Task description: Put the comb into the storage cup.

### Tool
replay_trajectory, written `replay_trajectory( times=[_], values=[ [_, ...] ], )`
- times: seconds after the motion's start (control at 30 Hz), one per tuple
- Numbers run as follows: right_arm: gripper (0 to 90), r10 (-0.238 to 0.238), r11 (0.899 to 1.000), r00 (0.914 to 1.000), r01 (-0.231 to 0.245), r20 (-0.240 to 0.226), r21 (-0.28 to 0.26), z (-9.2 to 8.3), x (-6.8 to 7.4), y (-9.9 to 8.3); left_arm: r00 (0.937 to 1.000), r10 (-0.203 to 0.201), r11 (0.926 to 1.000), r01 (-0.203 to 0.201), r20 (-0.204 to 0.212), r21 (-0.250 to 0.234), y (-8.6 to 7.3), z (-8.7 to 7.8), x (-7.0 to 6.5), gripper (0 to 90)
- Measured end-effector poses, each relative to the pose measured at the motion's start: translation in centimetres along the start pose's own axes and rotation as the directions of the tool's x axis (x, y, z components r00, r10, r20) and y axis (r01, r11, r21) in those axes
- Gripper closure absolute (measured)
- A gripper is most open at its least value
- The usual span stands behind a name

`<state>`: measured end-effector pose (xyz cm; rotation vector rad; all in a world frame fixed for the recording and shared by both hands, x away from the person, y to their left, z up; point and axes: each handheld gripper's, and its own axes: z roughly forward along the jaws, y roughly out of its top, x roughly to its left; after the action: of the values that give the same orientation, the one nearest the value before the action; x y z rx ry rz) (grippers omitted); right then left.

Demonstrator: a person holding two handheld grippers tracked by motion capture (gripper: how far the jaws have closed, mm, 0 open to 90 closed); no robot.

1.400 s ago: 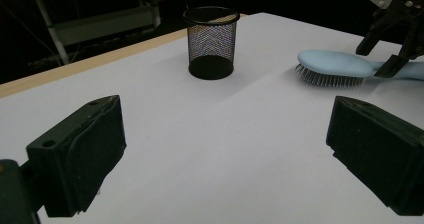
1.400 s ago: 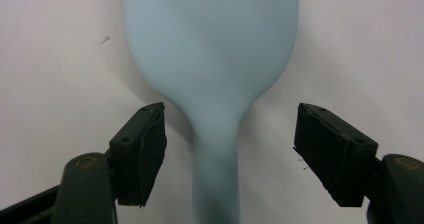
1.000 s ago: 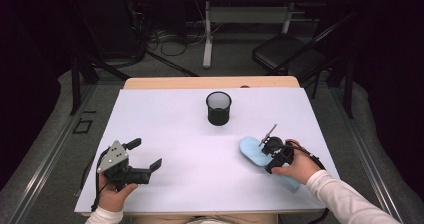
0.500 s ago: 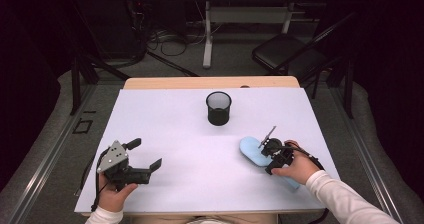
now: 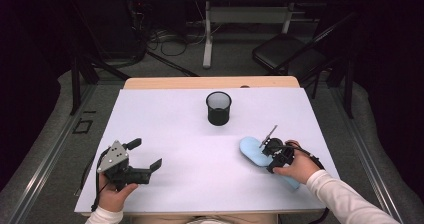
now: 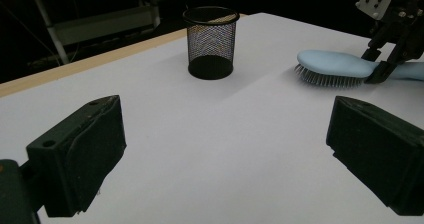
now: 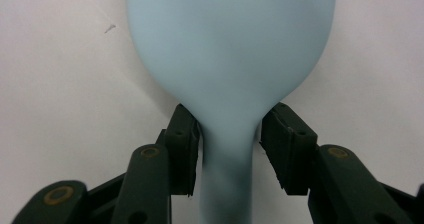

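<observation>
Near the table's right edge the light blue hairbrush (image 5: pixel 255 152) lies bristles down, open white tabletop (image 5: pixel 170 129) stretching left toward the mesh pen cup (image 5: pixel 218 108). Right gripper (image 7: pixel 230 134) has just been closing, its pads now at the brush's neck, one barely touching. Left gripper (image 5: pixel 142 156) hangs wide open, empty, unmoved since a second ago.

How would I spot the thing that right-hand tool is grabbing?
Start at the white table. Near its right front edge lies a pale blue hairbrush, bristles down, with the right gripper astride its neck. The black mesh cup stands upright farther back.
</observation>
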<state>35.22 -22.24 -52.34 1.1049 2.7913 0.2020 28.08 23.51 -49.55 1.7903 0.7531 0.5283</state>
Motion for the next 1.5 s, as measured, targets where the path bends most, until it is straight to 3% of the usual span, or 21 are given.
replay_trajectory(
  times=[0.13, 0.43, 0.47, 0.57, 0.63, 0.67, 0.97, 1.0, 1.03, 1.1, 1.13, 1.17, 1.23, 1.27, 1.33, 1.37, 1.43, 1.47, 1.5],
  values=[
    [61.7, 0.003, 1.000, 1.0000, -0.003, -0.006, -0.015, 0.2, 0.1, 0.0, 1.0000, -0.001, 1.0000, 0.001, 0.000, 0.000, 0.0, 0.0, 0.0, 2.5],
    [63.6, -0.005, 1.000, 0.9998, 0.005, -0.017, 0.008, 0.2, -0.1, 0.0, 1.0000, -0.003, 1.0000, 0.003, -0.001, 0.002, 0.0, 0.0, 0.0, 2.5],
    [63.8, 0.002, 1.000, 0.9998, -0.002, -0.021, -0.018, 0.3, -0.1, -0.1, 1.0000, -0.003, 1.0000, 0.003, 0.000, 0.002, 0.0, 0.0, 0.0, 2.5],
    [64.8, 0.014, 1.000, 0.9995, -0.015, -0.029, -0.026, 0.3, -0.1, -0.3, 1.0000, -0.004, 1.0000, 0.004, 0.001, 0.002, 0.0, 0.0, 0.0, 2.5],
    [65.2, 0.010, 1.000, 0.9996, -0.010, -0.025, -0.007, 0.1, -0.2, -0.3, 1.0000, -0.003, 1.0000, 0.003, 0.000, 0.003, 0.0, 0.0, 0.0, 2.5],
    [65.4, 0.018, 0.999, 0.9994, -0.019, -0.031, -0.040, 0.3, -0.1, -0.5, 1.0000, -0.005, 1.0000, 0.005, 0.001, 0.002, 0.0, 0.1, 0.0, 2.5],
    [67.6, 0.036, 0.998, 0.9983, -0.038, -0.046, -0.047, 0.2, -0.2, -0.8, 1.0000, -0.005, 1.0000, 0.005, 0.001, 0.003, -0.1, 0.1, 0.1, 2.5],
    [67.8, 0.042, 0.996, 0.9979, -0.045, -0.049, -0.072, 0.3, -0.2, -0.9, 1.0000, -0.004, 1.0000, 0.004, 0.001, 0.003, -0.1, 0.1, 0.1, 2.5],
    [67.9, 0.039, 0.997, 0.9980, -0.042, -0.049, -0.063, 0.2, -0.2, -0.9, 1.0000, -0.003, 1.0000, 0.003, 0.000, 0.003, -0.1, 0.1, 0.1, 2.5],
    [68.2, 0.060, 0.990, 0.9964, -0.067, -0.060, -0.121, 0.6, -0.2, -1.2, 1.0000, -0.005, 1.0000, 0.005, 0.001, 0.003, -0.1, 0.0, 0.1, 2.5],
    [68.5, 0.047, 0.996, 0.9973, -0.051, -0.056, -0.075, 0.2, -0.3, -1.1, 1.0000, -0.005, 1.0000, 0.005, -0.001, 0.004, -0.1, 0.0, 0.1, 2.5],
    [68.8, 0.049, 0.994, 0.9970, -0.054, -0.060, -0.097, 0.3, -0.3, -1.3, 1.0000, -0.006, 1.0000, 0.006, 0.001, 0.001, -0.1, 0.0, 0.1, 2.5],
    [69.1, 0.036, 0.997, 0.9979, -0.039, -0.055, -0.072, 0.1, -0.4, -1.3, 1.0000, -0.005, 1.0000, 0.005, 0.000, 0.003, -0.1, 0.0, 0.1, 2.5],
    [69.1, 0.048, 0.992, 0.9970, -0.055, -0.061, -0.114, 0.3, -0.3, -1.5, 1.0000, -0.004, 1.0000, 0.004, 0.001, 0.003, -0.1, 0.1, 0.1, 2.5],
    [69.3, 0.045, 0.993, 0.9972, -0.051, -0.059, -0.104, 0.2, -0.4, -1.6, 1.0000, -0.004, 1.0000, 0.004, 0.001, 0.002, -0.1, 0.1, 0.0, 2.5],
    [69.3, 0.056, 0.989, 0.9965, -0.063, -0.062, -0.130, 0.3, -0.3, -1.7, 1.0000, -0.003, 1.0000, 0.003, 0.001, 0.003, -0.1, 0.1, 0.0, 2.5],
    [69.4, 0.043, 0.997, 0.9977, -0.046, -0.052, -0.061, -0.2, -0.4, -1.6, 1.0000, -0.005, 1.0000, 0.005, 0.000, 0.002, -0.1, 0.1, 0.0, 2.5],
    [69.4, 0.052, 0.990, 0.9970, -0.059, -0.058, -0.129, 0.2, -0.2, -1.8, 1.0000, -0.005, 1.0000, 0.005, 0.000, 0.002, -0.1, 0.1, 0.1, 2.5],
    [69.4, 0.059, 0.988, 0.9966, -0.067, -0.057, -0.140, 0.3, -0.1, -1.9, 1.0000, -0.004, 1.0000, 0.004, -0.001, 0.002, -0.1, 0.1, 0.1, 2.5]
  ],
)
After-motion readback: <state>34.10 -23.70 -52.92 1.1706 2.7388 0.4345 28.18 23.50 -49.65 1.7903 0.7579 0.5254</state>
